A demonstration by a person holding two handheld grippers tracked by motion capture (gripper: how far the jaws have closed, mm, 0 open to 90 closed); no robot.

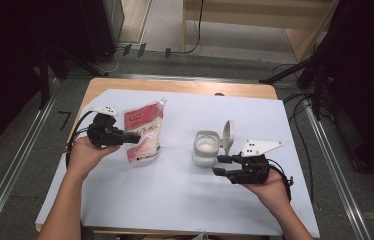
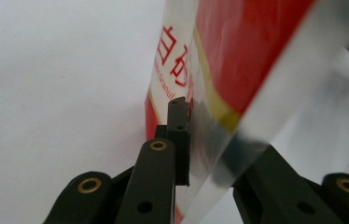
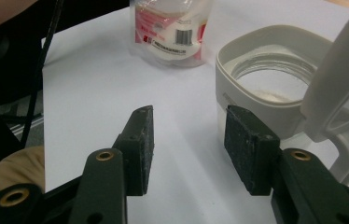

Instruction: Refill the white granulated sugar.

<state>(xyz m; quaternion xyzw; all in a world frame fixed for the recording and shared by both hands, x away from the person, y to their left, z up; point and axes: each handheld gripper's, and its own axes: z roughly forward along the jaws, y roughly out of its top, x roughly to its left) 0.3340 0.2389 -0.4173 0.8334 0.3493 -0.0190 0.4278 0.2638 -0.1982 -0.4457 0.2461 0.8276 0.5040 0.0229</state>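
A: What does everything sit on?

B: A wooden table (image 1: 125,85) covered by a pale white sheet (image 1: 175,200). Around it is grey floor with metal rails at both sides, dark stands and loose cables, and light wooden furniture at twelve o'clock.

A: Where's the pouch?

B: The red-and-white pouch (image 1: 145,132) lies at about ten o'clock from the middle of the sheet. Its long axis runs from roughly one o'clock to seven o'clock, with the corner spout at the one o'clock end and the flat base at the near end. In the right gripper view its barcode panel faces the camera.

A: And the left gripper (image 1: 136,137)?

B: It comes in from nine o'clock, pointing level across the table at the pouch's edge. In the left gripper view the clear edge strip of the pouch passes between its fingers (image 2: 178,135); the gap is narrow, but I cannot tell whether both pads press on it.

A: The right gripper (image 1: 218,165)?

B: Released, fingers (image 3: 141,149) apart with bare sheet between them, just beside the white container (image 1: 206,147), whose hinged lid (image 1: 228,134) stands upright at its three o'clock side.
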